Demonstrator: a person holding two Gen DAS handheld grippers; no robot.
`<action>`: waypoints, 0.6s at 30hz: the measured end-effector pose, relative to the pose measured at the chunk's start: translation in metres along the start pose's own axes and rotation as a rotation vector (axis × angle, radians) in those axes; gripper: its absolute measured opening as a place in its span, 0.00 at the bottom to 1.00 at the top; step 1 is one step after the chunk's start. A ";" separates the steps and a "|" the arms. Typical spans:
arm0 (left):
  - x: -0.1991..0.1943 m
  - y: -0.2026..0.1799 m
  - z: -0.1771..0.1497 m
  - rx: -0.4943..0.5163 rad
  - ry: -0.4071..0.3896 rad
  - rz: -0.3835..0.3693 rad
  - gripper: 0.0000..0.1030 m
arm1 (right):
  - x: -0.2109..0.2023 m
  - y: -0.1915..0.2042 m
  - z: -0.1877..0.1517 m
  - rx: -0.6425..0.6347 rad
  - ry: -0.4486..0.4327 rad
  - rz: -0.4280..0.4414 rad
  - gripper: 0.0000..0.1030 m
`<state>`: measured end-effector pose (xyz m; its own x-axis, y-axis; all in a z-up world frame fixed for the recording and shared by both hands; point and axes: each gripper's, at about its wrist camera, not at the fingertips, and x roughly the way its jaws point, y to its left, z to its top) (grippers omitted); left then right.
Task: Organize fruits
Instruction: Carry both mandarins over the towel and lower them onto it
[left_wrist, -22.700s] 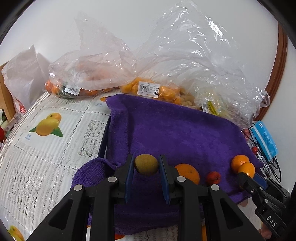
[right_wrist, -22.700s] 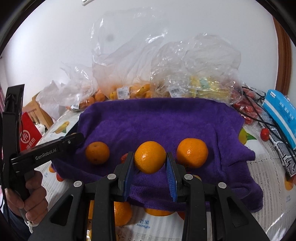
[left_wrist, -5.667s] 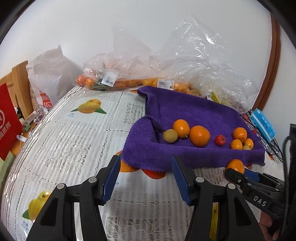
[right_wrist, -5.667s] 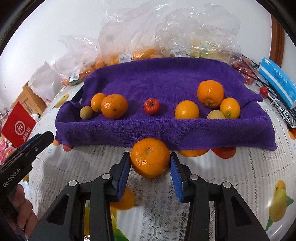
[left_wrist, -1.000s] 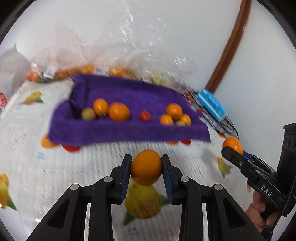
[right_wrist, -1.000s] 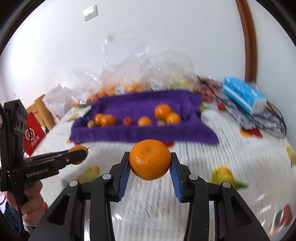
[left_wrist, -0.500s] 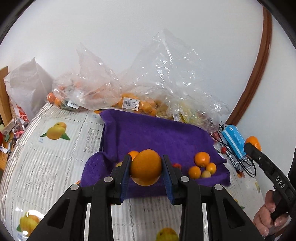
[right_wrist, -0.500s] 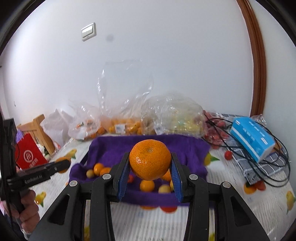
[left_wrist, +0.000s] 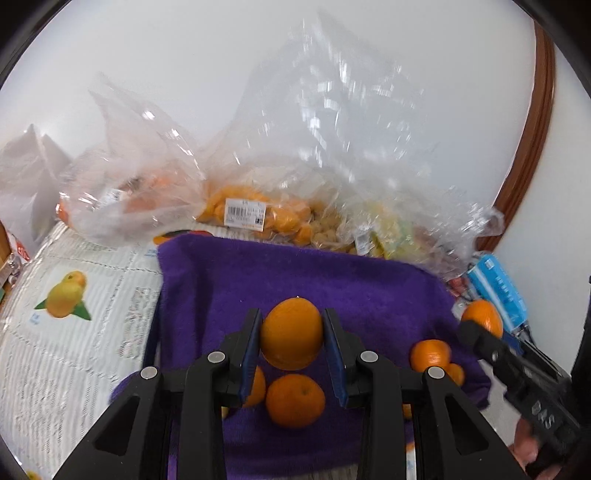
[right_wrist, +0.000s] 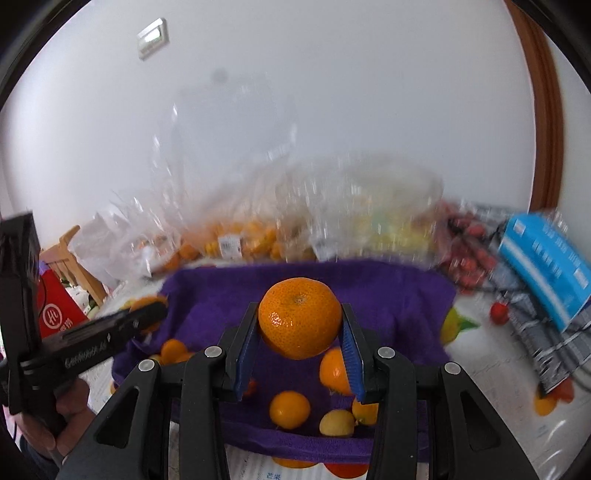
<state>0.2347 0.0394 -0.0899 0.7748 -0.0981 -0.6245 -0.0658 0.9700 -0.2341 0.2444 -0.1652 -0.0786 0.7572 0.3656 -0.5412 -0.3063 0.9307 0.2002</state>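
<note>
The left gripper (left_wrist: 292, 341), its jaws clamped on a smooth round orange (left_wrist: 291, 334), hangs above the purple towel-lined tray (left_wrist: 332, 280), where a second loose orange (left_wrist: 295, 400) lies just below. The right gripper (right_wrist: 299, 345) has its jaws closed on a dimpled orange mandarin (right_wrist: 299, 323) over the same tray, above small yellow and orange fruits (right_wrist: 290, 409). Clear plastic produce bags (left_wrist: 240, 206) sit behind on the lace-patterned surface (left_wrist: 74, 325).

Your right gripper (right_wrist: 300, 345) clamps 1 mandarin (right_wrist: 299, 323) above the purple towel (right_wrist: 399, 306); your left gripper (right_wrist: 149, 314) grips another orange fruit (right_wrist: 142, 303).
</note>
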 end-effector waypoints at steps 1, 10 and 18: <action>0.007 0.000 -0.002 0.004 0.011 0.003 0.30 | 0.005 -0.001 -0.003 0.000 0.018 0.005 0.40; 0.035 0.008 -0.017 0.001 0.067 0.004 0.30 | 0.036 0.008 -0.023 -0.040 0.102 0.020 0.40; 0.036 -0.001 -0.024 0.051 0.044 -0.017 0.30 | 0.049 0.016 -0.034 -0.084 0.126 0.012 0.40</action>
<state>0.2473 0.0298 -0.1297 0.7471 -0.1229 -0.6532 -0.0201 0.9781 -0.2071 0.2566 -0.1327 -0.1296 0.6765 0.3674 -0.6382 -0.3664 0.9197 0.1410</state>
